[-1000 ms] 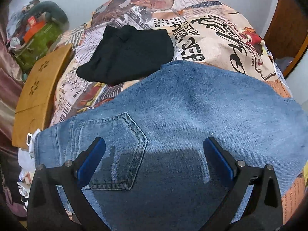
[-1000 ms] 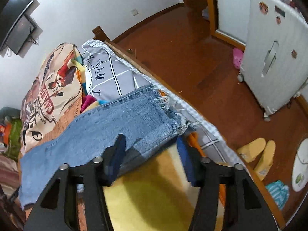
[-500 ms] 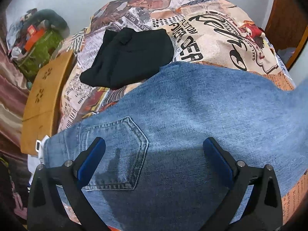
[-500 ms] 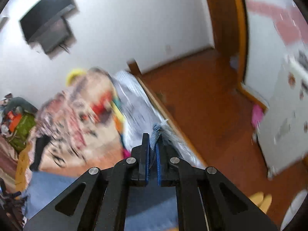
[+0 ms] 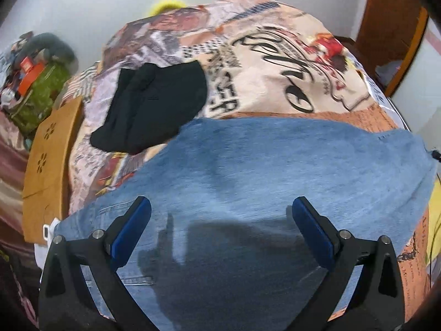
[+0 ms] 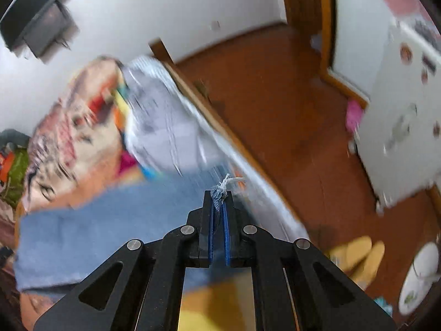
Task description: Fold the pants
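1. Pants [image 5: 275, 171] lie flat on the bed [image 5: 275, 63], long axis running from the left hand-held gripper [image 5: 220, 231], jaws apart above the seat.
2. Right hand-held gripper [image 6: 219, 201] is clamped on the frayed hem [image 6: 224, 183].

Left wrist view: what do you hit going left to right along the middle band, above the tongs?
Green clutter pile → wooden board → black folded garment → jeans, running to the right edge of the bed.
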Demonstrator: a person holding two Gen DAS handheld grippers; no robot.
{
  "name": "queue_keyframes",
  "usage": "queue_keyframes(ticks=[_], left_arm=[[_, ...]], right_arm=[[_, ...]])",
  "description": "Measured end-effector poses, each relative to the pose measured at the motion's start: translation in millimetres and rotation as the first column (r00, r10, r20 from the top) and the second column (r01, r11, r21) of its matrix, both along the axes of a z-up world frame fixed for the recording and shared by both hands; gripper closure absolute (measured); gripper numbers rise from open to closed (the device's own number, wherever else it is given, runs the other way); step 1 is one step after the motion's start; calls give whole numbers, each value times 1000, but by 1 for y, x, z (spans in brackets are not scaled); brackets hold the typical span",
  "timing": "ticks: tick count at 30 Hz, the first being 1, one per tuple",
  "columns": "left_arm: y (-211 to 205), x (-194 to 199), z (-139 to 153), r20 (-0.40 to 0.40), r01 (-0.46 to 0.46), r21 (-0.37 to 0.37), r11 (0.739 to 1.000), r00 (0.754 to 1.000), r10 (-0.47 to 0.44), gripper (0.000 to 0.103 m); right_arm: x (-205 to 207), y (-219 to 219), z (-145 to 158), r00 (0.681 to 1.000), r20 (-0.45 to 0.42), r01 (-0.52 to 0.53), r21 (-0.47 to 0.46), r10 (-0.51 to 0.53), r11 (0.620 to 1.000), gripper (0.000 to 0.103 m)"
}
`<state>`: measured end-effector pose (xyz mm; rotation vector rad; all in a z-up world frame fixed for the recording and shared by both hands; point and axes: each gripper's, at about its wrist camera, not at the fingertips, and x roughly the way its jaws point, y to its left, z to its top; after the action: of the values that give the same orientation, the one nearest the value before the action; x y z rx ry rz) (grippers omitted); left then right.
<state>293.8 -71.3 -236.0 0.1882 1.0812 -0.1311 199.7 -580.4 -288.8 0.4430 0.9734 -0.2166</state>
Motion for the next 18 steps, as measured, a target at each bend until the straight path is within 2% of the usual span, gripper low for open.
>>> queue_keyframes(ticks=[4,7,9,12,18], left_arm=[[-26,3,-14,-42,75,24,997,996,-74,0],[-41,5,-16,-30,107,36,994,994,-106,0],[-48,9,-17,-41,124,30,992,992,-123,0],[-62,19,-21,-71,146,8,989,987,-145,0],[-96,34,-30,-119,204,-18,979,972,-204,0]], right_arm=[[-17,-1,3,1000,-11,25,6,-25,1000,95],[-26,-5,14,998,-17,66,7,-66,998,82],[-35,-5,22,997,13,78,48,-79,996,69],[-40,3,28,996,44,78,100,-83,992,59],[-39,23,13,997,35,57,224,-66,973,57]])
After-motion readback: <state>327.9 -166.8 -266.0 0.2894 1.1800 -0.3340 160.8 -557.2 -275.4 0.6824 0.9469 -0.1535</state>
